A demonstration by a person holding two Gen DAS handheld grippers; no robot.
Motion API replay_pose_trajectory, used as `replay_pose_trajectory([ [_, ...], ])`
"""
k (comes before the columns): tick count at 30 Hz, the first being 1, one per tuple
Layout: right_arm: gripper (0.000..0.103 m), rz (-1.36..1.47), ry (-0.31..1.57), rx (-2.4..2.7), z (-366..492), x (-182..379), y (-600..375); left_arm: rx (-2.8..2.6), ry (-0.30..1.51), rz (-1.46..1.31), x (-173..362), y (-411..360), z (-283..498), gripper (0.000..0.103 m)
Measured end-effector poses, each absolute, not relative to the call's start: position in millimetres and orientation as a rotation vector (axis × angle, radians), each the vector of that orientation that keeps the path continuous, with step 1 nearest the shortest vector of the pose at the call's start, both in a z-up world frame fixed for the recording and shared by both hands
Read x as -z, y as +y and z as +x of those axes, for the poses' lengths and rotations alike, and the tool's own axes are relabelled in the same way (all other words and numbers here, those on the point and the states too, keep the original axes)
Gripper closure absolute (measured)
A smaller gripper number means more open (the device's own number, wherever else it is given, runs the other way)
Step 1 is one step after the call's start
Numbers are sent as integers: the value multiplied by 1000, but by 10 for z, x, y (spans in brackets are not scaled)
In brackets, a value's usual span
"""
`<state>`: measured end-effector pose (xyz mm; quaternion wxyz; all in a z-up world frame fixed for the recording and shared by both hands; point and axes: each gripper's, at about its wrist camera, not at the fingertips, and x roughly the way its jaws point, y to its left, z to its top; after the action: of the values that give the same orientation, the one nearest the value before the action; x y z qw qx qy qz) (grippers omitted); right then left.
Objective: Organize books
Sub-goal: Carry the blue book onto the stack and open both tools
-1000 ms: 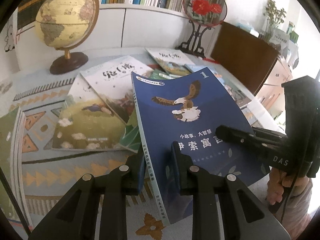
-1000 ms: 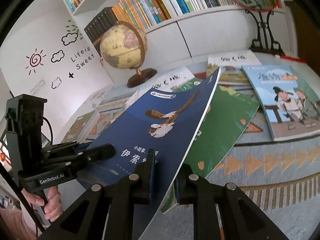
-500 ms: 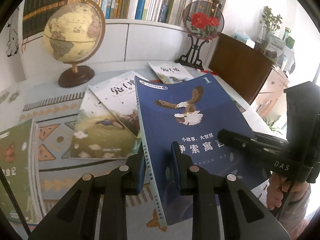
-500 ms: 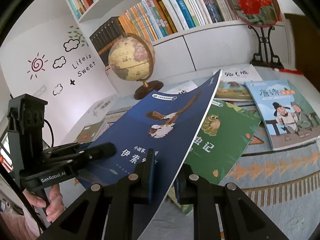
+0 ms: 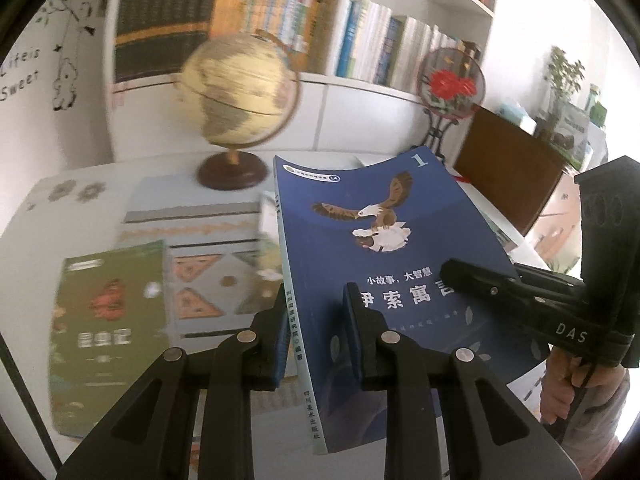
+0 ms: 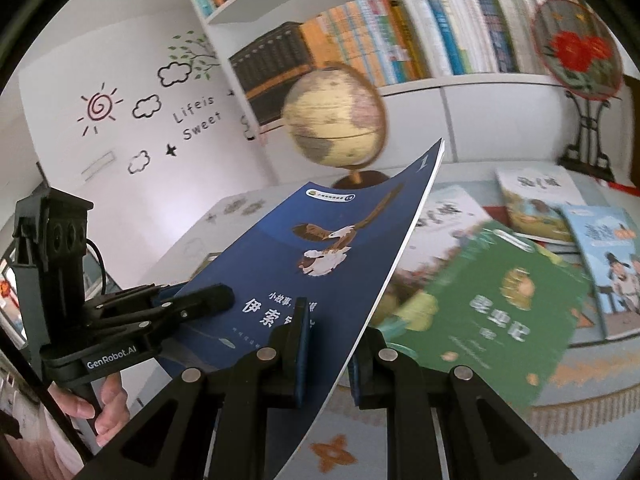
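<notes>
A blue book with an eagle on its cover [image 5: 372, 240] is held in the air above the table by both grippers. My left gripper [image 5: 316, 328] is shut on its spine edge near the bottom. My right gripper [image 6: 328, 344] is shut on the opposite page edge of the same book [image 6: 320, 256]. Each gripper shows in the other's view: the right gripper [image 5: 520, 292] and the left gripper [image 6: 160, 308]. Other books lie flat on the table: a green one [image 6: 492, 316], a light blue one [image 6: 612, 256] and an olive-green one [image 5: 108, 328].
A globe [image 5: 240, 92] stands at the back of the table, with a red flower fan on a stand [image 5: 450, 84] to its right. A patterned runner [image 5: 200, 248] covers the table. Full bookshelves [image 6: 400, 48] line the wall. A dark wooden cabinet [image 5: 508, 168] stands at right.
Both grippers have lifted the blue book higher and tilted it up. The views now look more at the shelves and less at the table. Both grips are unchanged.
</notes>
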<state>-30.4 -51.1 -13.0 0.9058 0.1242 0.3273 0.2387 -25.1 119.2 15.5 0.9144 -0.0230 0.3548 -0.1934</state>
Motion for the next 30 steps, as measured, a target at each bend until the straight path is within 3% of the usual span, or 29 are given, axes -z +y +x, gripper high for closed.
replay_pose_trajectory([
  [10,88,222,682,-579,-97,6,219,276,720,-79,-218,1859,-262,80],
  [30,87,241,733,-673,271,277,1399,74,787,-66,-26,2898,-111,79],
])
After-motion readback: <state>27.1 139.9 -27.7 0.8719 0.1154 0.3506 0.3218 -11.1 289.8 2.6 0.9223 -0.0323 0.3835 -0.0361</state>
